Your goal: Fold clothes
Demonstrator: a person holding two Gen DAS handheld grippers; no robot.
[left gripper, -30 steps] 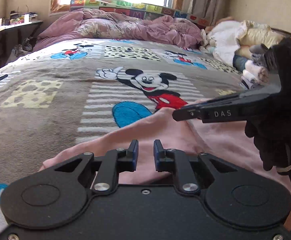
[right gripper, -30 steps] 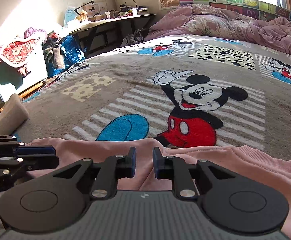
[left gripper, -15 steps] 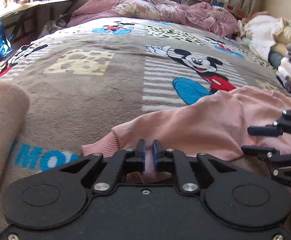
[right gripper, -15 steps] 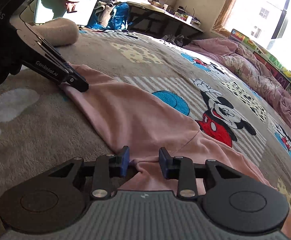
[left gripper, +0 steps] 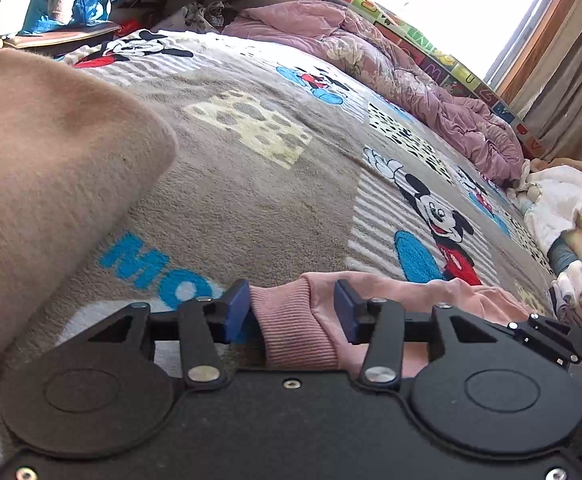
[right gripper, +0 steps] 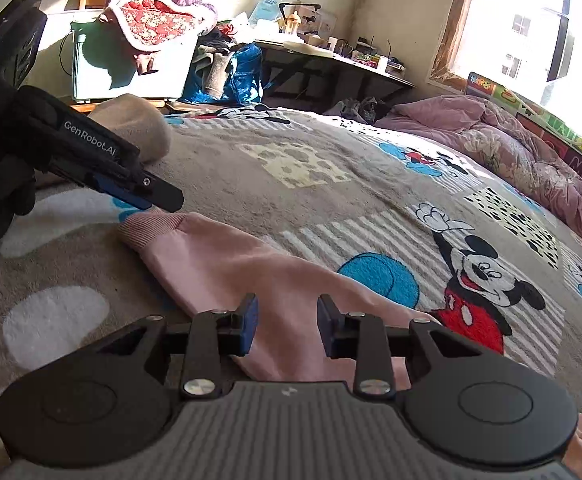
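A pink sweatshirt sleeve [right gripper: 227,268] lies stretched across the bed blanket [right gripper: 331,200], ending in a ribbed cuff [left gripper: 295,328]. My left gripper [left gripper: 291,312] is low over that cuff. Its jaws are opening, and the cuff lies between the blue pads without being pressed. In the right wrist view the left gripper [right gripper: 147,196] hovers just above the cuff [right gripper: 151,228]. My right gripper [right gripper: 287,328] sits further up the sleeve. Its jaws are opening too, with pink fabric lying loose under the gap. The rest of the garment [left gripper: 471,292] is mostly hidden behind the grippers.
A beige rolled blanket [left gripper: 51,160] lies close on the left. A crumpled mauve duvet [left gripper: 411,80] runs along the far side under the window. Folded clothes [left gripper: 563,216] are stacked at the right edge. A cluttered desk [right gripper: 331,56] and blue bag [right gripper: 239,76] stand beyond the bed.
The left jaws, shut on the sleeve end half a second ago, have spread and the cuff now lies free between them. The right jaws widened slightly. Both hands rolled and shifted sideways.
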